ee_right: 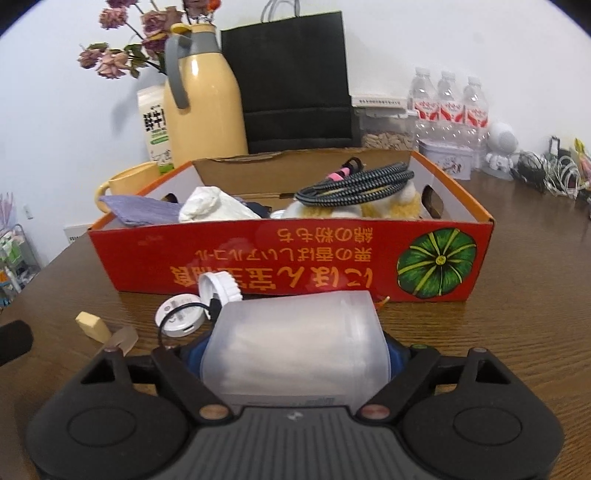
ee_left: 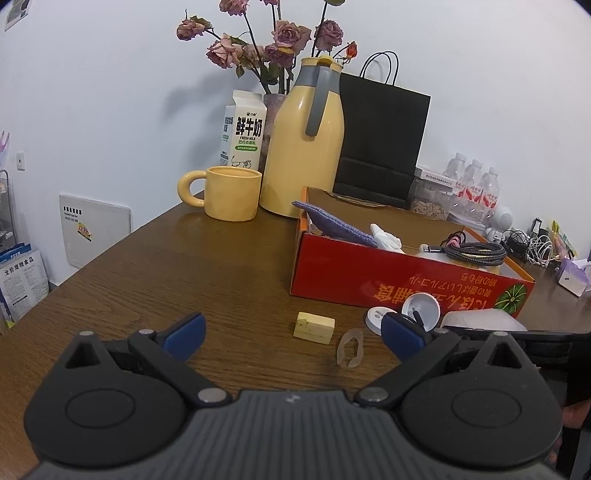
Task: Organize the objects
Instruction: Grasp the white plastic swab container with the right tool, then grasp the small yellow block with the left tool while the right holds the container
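Wooden table [ee_left: 155, 266]: 1 red box [ee_right: 295, 254], right hand-held gripper [ee_right: 295, 354] clamping 1 translucent container [ee_right: 295, 343], left hand-held gripper [ee_left: 291, 339] agape.

Plain white wall [ee_left: 110, 92] runs behind everything, evenly lit, with soft shadows cast on it at the far side. Worktop [ee_left: 184, 266] is dark brown wood grain with a slight sheen; its left edge cuts diagonally in the left wrist view. White panel [ee_left: 94, 229] with a sticker is fixed low on the wall, far left. Small white wall switch [ee_left: 21, 160] above it. Wire rack [ee_right: 16, 254] stands at the left, beyond the worktop edge. A paper corner [ee_left: 14, 13] is pinned high on the wall, top left.
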